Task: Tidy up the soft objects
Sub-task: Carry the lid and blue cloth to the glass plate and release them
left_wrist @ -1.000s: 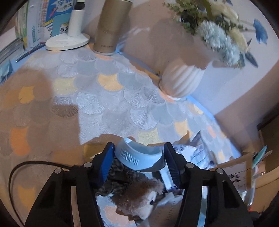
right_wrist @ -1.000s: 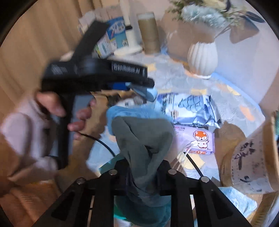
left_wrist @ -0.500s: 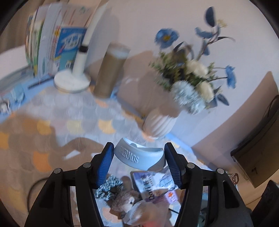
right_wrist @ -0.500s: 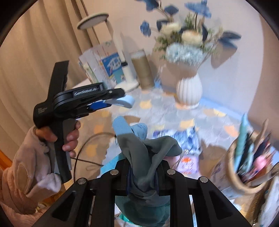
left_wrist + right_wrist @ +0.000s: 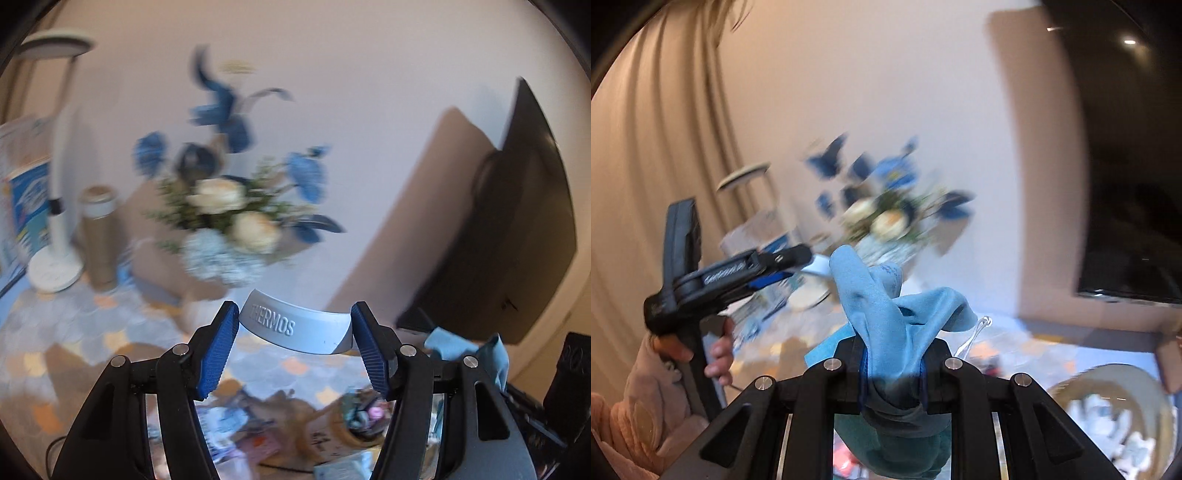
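My left gripper [image 5: 295,309] has a curved pale blue Thermos piece [image 5: 295,326] spanning its blue pads [image 5: 218,350]; its jaws are opening, and the piece still touches both pads. The right wrist view shows this gripper [image 5: 798,258] from the side, held by a person's hand [image 5: 718,350], with the piece at its tip. My right gripper [image 5: 894,354] is shut on a bunched light blue cloth [image 5: 882,295], which stands up from the jaws and hangs teal below them. A corner of that cloth [image 5: 461,343] shows at the right of the left wrist view. Both grippers are high above the table.
A vase of blue and cream flowers [image 5: 229,229], a tan flask [image 5: 98,240] and a white lamp [image 5: 55,273] stand at the back of the patterned tablecloth [image 5: 92,325]. A dark screen [image 5: 517,221] hangs on the right. A pen holder [image 5: 354,424] and packets lie below.
Both grippers have risen and tipped up, so the views swing from the tabletop to the wall and flowers. The plush toy has left the left view. Both grips stay the same.
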Motion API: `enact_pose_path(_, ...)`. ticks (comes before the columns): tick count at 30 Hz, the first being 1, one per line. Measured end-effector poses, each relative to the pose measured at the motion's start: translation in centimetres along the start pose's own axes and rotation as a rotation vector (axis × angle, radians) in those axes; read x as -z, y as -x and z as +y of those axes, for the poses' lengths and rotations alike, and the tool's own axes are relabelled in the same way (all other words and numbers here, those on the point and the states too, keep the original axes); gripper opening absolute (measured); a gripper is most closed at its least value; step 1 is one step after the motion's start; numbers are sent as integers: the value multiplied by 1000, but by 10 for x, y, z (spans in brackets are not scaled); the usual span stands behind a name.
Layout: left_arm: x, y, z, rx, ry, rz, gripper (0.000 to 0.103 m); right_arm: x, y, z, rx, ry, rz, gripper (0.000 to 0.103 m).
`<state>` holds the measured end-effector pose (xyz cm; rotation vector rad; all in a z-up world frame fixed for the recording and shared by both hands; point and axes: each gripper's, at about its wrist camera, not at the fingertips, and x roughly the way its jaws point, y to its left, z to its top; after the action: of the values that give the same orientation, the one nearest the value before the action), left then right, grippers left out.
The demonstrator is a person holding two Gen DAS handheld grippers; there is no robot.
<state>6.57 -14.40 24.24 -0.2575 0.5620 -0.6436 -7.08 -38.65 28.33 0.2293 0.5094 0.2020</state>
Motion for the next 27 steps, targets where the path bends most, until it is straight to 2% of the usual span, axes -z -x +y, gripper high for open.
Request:
enact_pose_path(9, 6, -38, -65, 116, -119, 94, 61, 1, 59, -71, 225, -131, -87, 19)
enact_pose_path(14, 12, -60, -113, 214, -219, 143, 61, 9, 83, -100, 332, -184, -107, 19)
enact_pose_path(20, 45, -90, -173, 327, -337, 275, 61, 25, 102, -128, 457, -250, -107, 19)
enact_pose_path(27, 84, -111, -212, 390, -416, 395, 61, 44, 111, -147, 562, -301, -97, 19)
